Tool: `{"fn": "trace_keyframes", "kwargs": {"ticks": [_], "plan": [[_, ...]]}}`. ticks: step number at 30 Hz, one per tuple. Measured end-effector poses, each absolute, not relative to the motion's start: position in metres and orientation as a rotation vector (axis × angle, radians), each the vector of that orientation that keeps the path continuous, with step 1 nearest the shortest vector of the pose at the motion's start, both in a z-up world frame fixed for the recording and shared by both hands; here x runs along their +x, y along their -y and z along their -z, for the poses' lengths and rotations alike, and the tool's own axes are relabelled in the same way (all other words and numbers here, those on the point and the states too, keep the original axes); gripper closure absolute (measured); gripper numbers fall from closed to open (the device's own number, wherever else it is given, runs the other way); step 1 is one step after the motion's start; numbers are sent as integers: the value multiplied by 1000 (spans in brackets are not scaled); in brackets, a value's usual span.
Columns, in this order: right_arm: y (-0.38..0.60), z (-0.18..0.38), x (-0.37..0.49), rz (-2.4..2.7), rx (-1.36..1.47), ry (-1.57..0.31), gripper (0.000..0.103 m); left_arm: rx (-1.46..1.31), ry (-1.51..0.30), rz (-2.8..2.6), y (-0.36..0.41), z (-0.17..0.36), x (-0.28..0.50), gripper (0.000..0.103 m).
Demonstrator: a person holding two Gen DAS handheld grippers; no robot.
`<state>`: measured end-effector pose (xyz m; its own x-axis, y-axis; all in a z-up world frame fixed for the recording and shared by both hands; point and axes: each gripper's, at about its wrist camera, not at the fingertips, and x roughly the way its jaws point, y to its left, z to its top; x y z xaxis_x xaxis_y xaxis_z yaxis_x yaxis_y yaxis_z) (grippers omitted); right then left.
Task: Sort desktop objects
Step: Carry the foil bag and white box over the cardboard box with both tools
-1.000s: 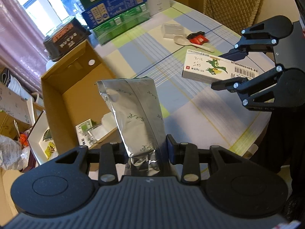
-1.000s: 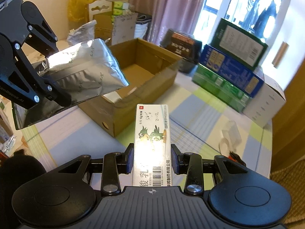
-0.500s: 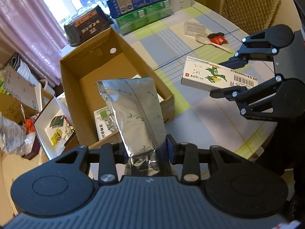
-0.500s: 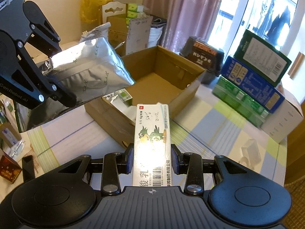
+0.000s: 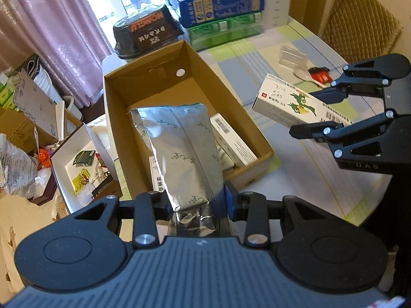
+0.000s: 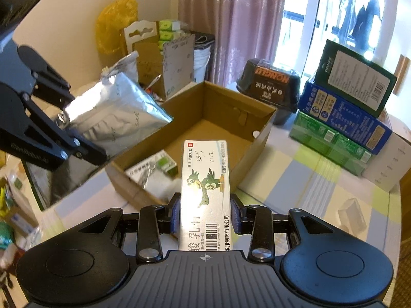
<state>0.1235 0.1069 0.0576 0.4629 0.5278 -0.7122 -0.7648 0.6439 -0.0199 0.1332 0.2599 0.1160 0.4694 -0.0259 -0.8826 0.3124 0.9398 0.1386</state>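
Here the left gripper (image 5: 196,202) is squeezed tight on the bottom end of a shiny silver bag (image 5: 183,148). The bag sticks out forward from between the two fingers, up in the air over the open cardboard box (image 5: 120,118). In the right wrist view the same silver bag (image 6: 115,113) pokes out over the near left corner of the cardboard box (image 6: 259,138), held by the left gripper (image 6: 65,123) at the left side of the picture.

The right gripper (image 6: 205,217) is squeezed tight on a long white medicine box (image 6: 204,187) with a green bird drawn on it. The blue pads (image 6: 175,214) press on both long sides of it. The medicine box points forward, and its far end reaches over the near wall of the cardboard box. In the left wrist view the medicine box (image 5: 295,104) floats above the checked tablecloth (image 5: 257,64), just to the right of the cardboard box, with the right gripper (image 5: 323,109) on its right end.

Inside the cardboard box lie a white carton (image 5: 232,141) and some other packets. Behind it stand a black tub (image 6: 269,87) and a stack of boxes (image 6: 344,118). A clear plastic case (image 5: 292,56), a spoon (image 5: 307,73) and a small red packet (image 5: 321,74) lie on the tablecloth farther back.
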Motion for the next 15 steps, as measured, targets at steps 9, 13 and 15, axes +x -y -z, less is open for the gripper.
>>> {"fn": "trace_keyframes", "kwargs": {"ticks": [9,13,15], "plan": [[-132,-53,155,-811,-303,-761,67,253,-1062,182,-277,-113,170,71],[-139,-50,168,-789,-265,-766,67,227,-1051,171,-284,-112,186,71],[-142,-48,176,-779,-245,-774,67,215,-1047,169,-286,-112,192,71]]}}
